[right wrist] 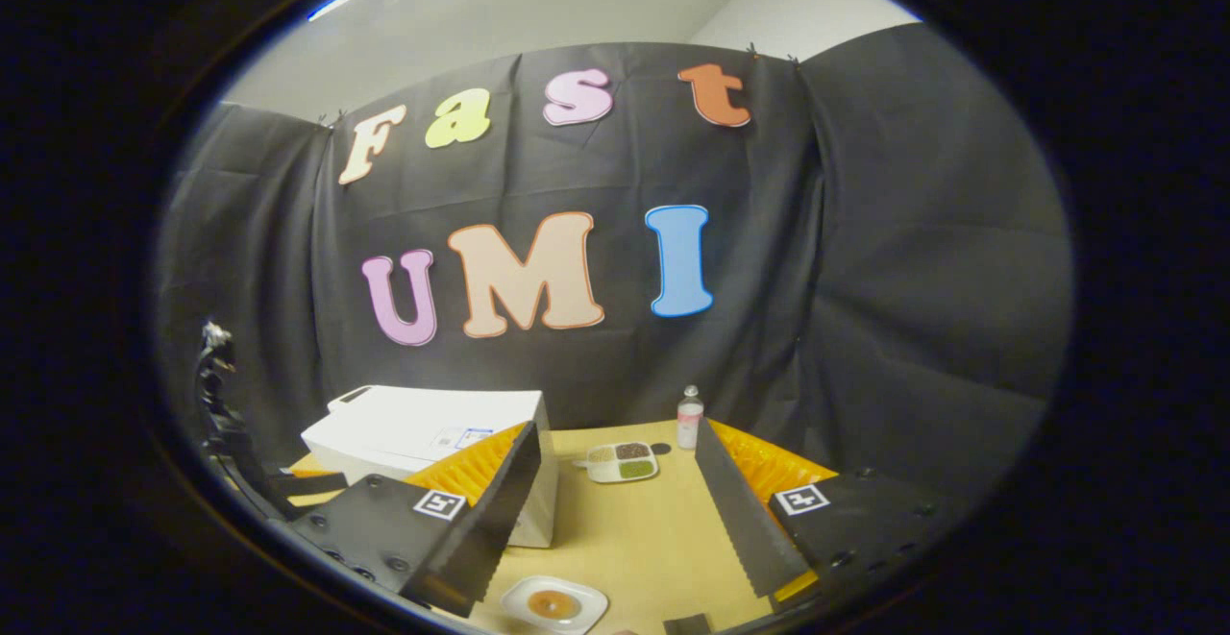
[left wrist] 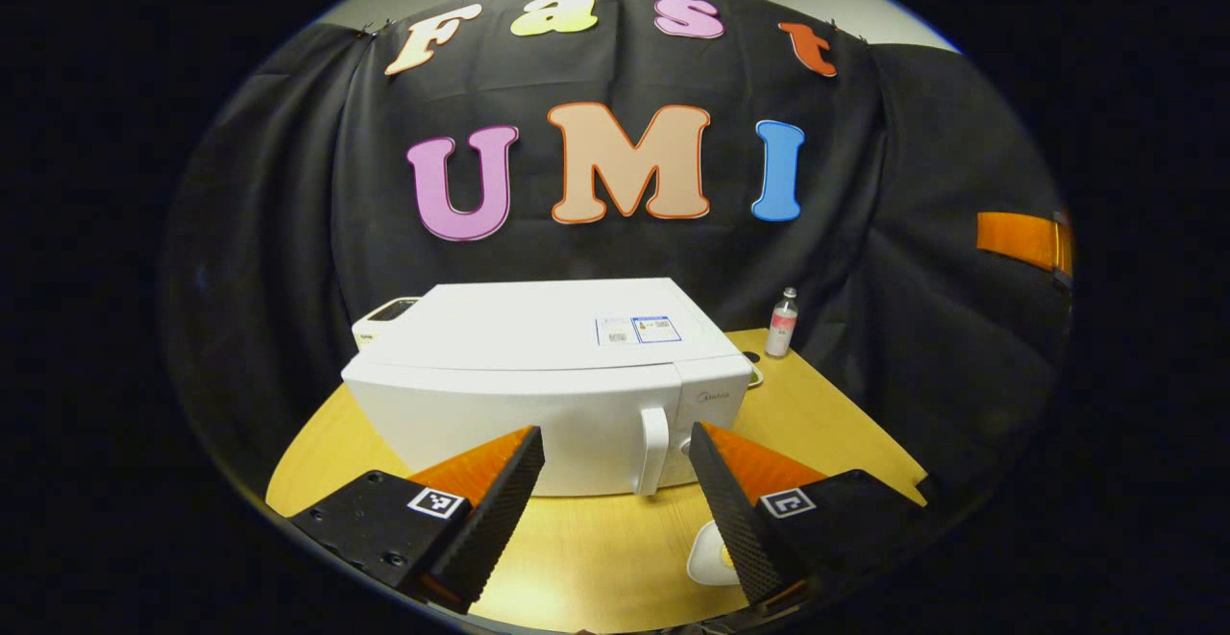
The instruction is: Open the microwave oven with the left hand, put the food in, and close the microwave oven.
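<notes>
Left hand-held gripper (left wrist: 615, 500) was wide open and held nothing. Just past it on the yellow wooden worktop (left wrist: 596, 544) sat the boxy white microwave oven (left wrist: 548, 376), door shut. Its stiff upright white handle (left wrist: 653, 448) looked best to hook and pull.

Microwave shut, left gripper spread before its door

The white microwave oven (left wrist: 548, 376) sits closed on the wooden table (left wrist: 826, 414), its door handle (left wrist: 653, 450) between the parted fingers of the left gripper (left wrist: 616, 443), untouched. A small bottle (left wrist: 783, 324) stands behind; a white dish (left wrist: 709, 553) lies nearer
</notes>
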